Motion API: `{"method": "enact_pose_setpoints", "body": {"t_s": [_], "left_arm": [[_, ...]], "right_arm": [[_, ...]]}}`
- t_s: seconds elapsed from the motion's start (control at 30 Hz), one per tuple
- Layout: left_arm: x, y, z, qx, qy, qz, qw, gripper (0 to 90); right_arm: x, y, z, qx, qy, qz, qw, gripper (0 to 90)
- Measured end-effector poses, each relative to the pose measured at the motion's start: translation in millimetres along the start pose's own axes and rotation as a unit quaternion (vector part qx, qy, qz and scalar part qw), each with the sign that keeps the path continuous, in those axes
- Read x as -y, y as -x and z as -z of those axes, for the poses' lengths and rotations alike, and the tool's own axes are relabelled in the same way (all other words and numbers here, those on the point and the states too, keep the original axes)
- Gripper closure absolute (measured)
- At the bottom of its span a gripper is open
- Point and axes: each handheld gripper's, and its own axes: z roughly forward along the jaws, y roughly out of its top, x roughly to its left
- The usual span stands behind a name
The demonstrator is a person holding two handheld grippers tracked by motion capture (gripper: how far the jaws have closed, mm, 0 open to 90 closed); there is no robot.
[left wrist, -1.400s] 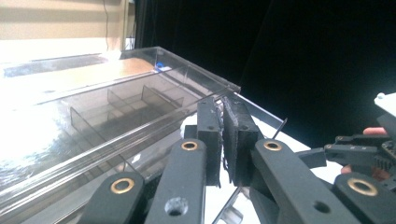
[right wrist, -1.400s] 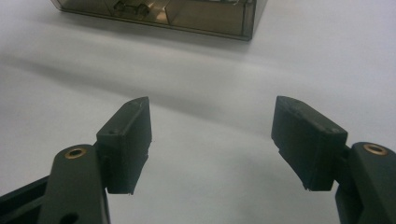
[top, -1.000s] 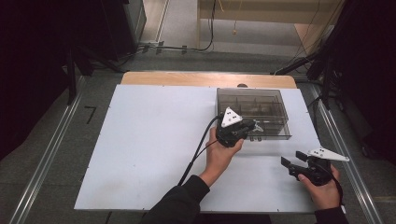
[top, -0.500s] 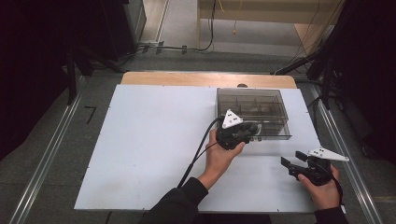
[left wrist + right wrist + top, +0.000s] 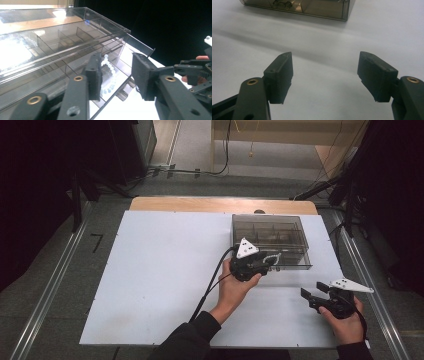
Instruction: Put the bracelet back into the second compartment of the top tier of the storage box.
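Observation:
A smoky clear box [image 5: 270, 236] with dividers stands at the table's far right. A string of pale beads [image 5: 110, 72] lies in one of its front compartments [image 5: 273, 256]. My left gripper [image 5: 267, 262] hovers at the box's front edge. In the left gripper view [image 5: 116, 67] its jaws have just been opening and stand apart, and no pad presses on the beads or the box. My right gripper [image 5: 311, 291] is held near the table's front right corner. It is open over bare table [image 5: 325, 75], and the box's front wall [image 5: 312, 8] is ahead of it.
The white table top [image 5: 165, 270] stretches wide to the left of the box. A wooden strip [image 5: 220, 204] runs along its far edge. The left gripper's black cable [image 5: 210, 285] trails back along the forearm. Metal rails flank the table on both sides.
The left gripper's jaws have spread apart at the box's front edge. Neither hand has shifted, and the right gripper looks the same.

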Motion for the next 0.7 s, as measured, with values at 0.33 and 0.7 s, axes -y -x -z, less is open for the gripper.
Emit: {"method": "enact_pose_setpoints", "body": {"t_s": [0.33, 0.7], "left_arm": [[-1.1, 4.0, 6.1, -0.022, 0.003, -0.006, 0.9997, 41.5], [1.0, 0.8, 16.7, -0.066, 0.001, -0.013, 0.9977, 27.3]], "right_arm": [[-0.1, -0.1, 0.2, 0.001, 0.001, 0.002, 1.0, 27.1], [0.0, -0.5, 0.5, 0.002, 0.001, 0.001, 1.0, 27.0]]}}
